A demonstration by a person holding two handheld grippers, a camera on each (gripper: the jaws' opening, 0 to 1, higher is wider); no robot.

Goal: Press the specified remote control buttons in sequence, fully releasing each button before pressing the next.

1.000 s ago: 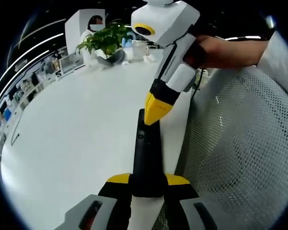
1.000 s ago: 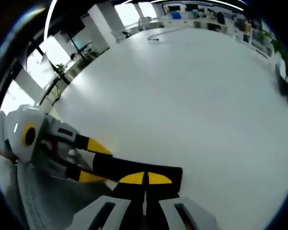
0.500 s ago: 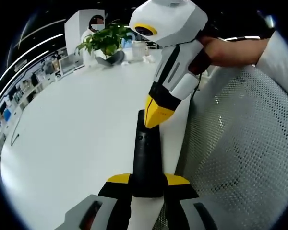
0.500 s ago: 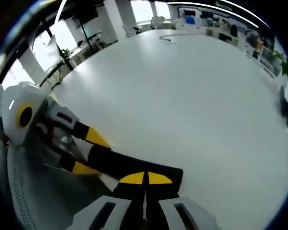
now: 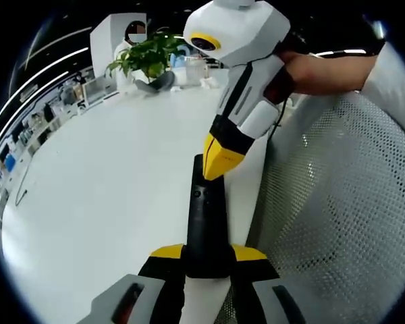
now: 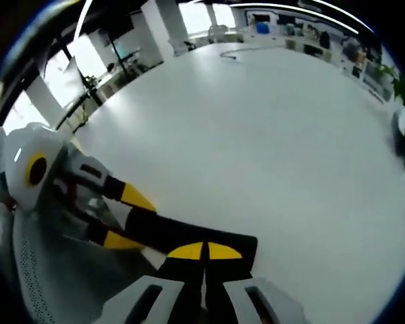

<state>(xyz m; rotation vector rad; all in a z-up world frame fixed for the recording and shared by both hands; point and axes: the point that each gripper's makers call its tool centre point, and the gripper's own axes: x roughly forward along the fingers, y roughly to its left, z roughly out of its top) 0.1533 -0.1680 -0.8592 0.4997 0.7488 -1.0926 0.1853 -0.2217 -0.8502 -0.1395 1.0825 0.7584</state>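
the left gripper (image 5: 206, 260) clamps the black remote control (image 5: 206, 219) over the white surface (image 5: 108, 175); the right gripper (image 5: 219, 160), closed, touches its far end.

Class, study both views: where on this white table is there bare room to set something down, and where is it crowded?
Free: the wide white table between the remote control and the potted plant. Crowded: the table edge by the mesh chair, where the left gripper holds the remote and the right gripper meets its far end.
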